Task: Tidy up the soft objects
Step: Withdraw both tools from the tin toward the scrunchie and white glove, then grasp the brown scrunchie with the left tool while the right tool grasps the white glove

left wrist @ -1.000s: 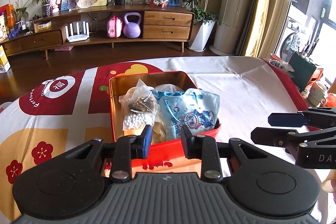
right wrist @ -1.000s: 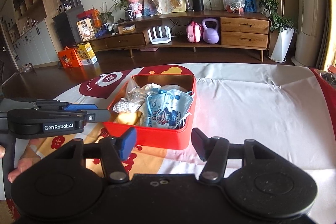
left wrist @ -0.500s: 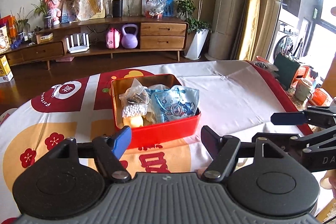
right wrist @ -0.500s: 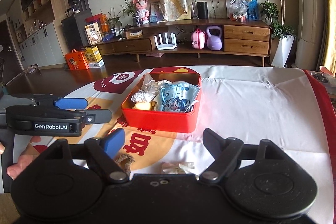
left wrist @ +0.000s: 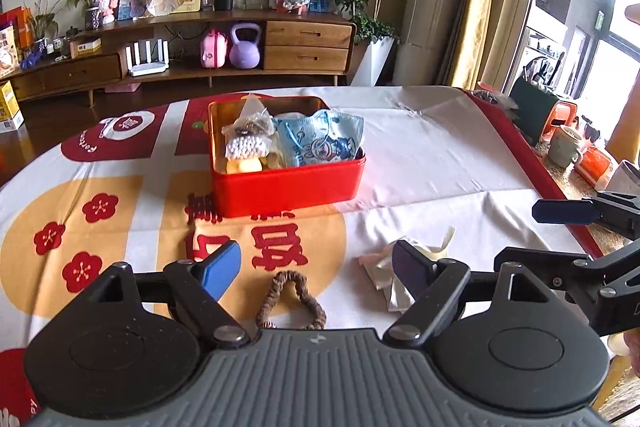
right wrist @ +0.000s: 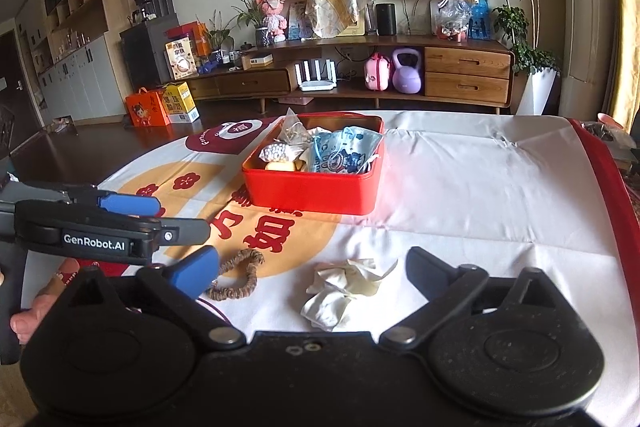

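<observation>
At the bottom of the frame, the left tool (left wrist: 314,267) is opening, nothing between its jaws. A brown hair tie (left wrist: 292,301) lies just past it. The right tool (right wrist: 312,269) is opening too, over a crumpled white cloth (right wrist: 344,291). Farther up, mid-frame, the red tin (left wrist: 288,183) on the surface (left wrist: 460,163) holds a blue face mask (left wrist: 320,143) and small bags (left wrist: 246,139).

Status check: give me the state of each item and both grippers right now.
Red tin: open, partly filled.
Blue mask: inside tin.
Brown scrunchie: loose on tablecloth.
White crumpled cloth: loose on tablecloth.
Left gripper: opening, empty.
Right gripper: opening, empty.
</observation>
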### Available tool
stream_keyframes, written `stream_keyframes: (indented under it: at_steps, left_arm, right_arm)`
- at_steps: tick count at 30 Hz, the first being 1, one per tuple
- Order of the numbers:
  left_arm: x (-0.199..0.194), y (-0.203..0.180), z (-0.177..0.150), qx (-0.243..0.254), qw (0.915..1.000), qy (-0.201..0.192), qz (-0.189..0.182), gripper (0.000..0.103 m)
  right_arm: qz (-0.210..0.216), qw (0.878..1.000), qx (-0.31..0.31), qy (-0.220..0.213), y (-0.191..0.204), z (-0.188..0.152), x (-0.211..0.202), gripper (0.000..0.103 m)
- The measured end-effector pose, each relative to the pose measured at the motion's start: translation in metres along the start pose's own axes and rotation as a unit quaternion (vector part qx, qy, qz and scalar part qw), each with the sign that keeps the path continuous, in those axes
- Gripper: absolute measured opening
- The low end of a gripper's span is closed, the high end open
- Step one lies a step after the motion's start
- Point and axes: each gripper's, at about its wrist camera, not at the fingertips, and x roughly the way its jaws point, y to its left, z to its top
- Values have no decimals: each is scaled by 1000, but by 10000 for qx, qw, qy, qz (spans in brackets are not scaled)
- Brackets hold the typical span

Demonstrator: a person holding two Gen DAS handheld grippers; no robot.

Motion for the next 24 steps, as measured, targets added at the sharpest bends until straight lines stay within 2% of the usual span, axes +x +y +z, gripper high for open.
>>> stream_keyframes:
  at_steps: [3, 12, 19, 24]
  left_arm:
    - [1, 2, -11, -96, 9999, 36, 13, 86]
    - [12, 8, -40, -448, 9988, 162, 149, 86]
    - [30, 2, -53, -348, 9985, 337, 240, 86]
    - [48, 7, -59, -372, 9976, 487, 312, 86]
  right_arm:
    - [15, 10000, 48, -67, 1, -9, -1, 103]
    - [-164, 9993, 330, 111, -3, -30, 13, 103]
    - [-440, 9970, 369, 529, -8, -44, 35, 103]
    - [-483, 9952, 448, 726, -17, -48, 50, 102]
